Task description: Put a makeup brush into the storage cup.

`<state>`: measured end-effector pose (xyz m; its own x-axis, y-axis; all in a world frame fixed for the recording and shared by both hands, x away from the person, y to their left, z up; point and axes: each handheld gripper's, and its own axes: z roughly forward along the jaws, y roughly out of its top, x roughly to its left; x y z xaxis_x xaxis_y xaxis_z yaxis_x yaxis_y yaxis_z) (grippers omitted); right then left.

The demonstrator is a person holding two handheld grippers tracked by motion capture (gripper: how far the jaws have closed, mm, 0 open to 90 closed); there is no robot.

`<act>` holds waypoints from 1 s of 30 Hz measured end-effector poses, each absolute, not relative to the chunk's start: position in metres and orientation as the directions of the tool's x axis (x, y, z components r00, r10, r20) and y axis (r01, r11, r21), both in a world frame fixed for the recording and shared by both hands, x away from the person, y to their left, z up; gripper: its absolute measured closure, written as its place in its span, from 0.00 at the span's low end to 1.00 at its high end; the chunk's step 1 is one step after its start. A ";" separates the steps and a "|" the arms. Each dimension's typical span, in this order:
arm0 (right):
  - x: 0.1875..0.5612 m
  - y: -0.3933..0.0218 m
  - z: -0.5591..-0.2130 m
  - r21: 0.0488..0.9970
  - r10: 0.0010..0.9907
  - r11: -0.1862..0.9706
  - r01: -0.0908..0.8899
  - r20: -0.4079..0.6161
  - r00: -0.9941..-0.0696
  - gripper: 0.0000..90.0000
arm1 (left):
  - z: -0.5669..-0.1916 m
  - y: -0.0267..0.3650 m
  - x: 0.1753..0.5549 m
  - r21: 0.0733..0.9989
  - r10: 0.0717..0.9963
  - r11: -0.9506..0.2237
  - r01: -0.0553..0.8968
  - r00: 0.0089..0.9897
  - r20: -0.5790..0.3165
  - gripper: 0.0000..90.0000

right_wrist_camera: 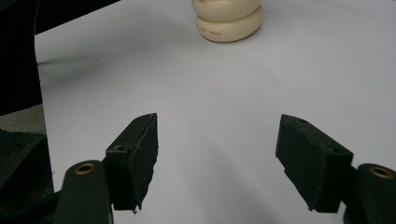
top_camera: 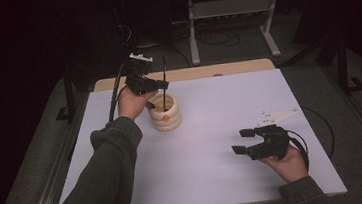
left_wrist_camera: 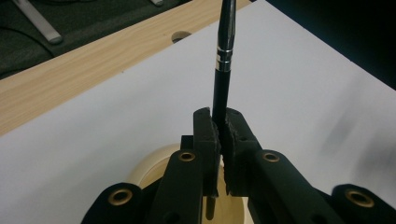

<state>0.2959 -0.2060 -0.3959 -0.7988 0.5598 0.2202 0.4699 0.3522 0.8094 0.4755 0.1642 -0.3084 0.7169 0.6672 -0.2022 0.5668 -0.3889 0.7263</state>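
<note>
High view shows the left gripper directly above the cream holder, clenched on a black pen held upright, its lower end inside the holder's mouth. Risk, as judged: the pen is pinched at one narrow point, so any tilt of the hand could swing its tip against the holder's rim, tipping the holder or twisting the pen in the grip. Left gripper view confirms the jaws pressed on the pen's barrel. The right gripper rests on the table, well to the right of the holder, jaws spread wide and holding nothing.
</note>
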 end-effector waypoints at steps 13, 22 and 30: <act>0.296 -0.205 -0.396 0.810 0.557 0.354 0.467 0.219 -0.801 0.32 | -0.315 0.164 0.470 0.722 0.668 -0.394 0.569 0.717 -0.200 0.94; 0.296 -0.205 -0.396 0.810 0.556 0.355 0.467 0.219 -0.802 0.32 | -0.319 0.165 0.468 0.721 0.665 -0.396 0.569 0.719 -0.202 0.94; 0.296 -0.205 -0.396 0.812 0.557 0.350 0.468 0.222 -0.800 0.32 | -0.322 0.167 0.466 0.718 0.662 -0.401 0.570 0.721 -0.203 0.94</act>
<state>0.2957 -0.2054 -0.3957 -0.8005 0.5569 0.2215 0.4680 0.3499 0.8115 0.4659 0.1665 -0.3222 0.7213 0.6623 -0.2027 0.5696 -0.4007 0.7177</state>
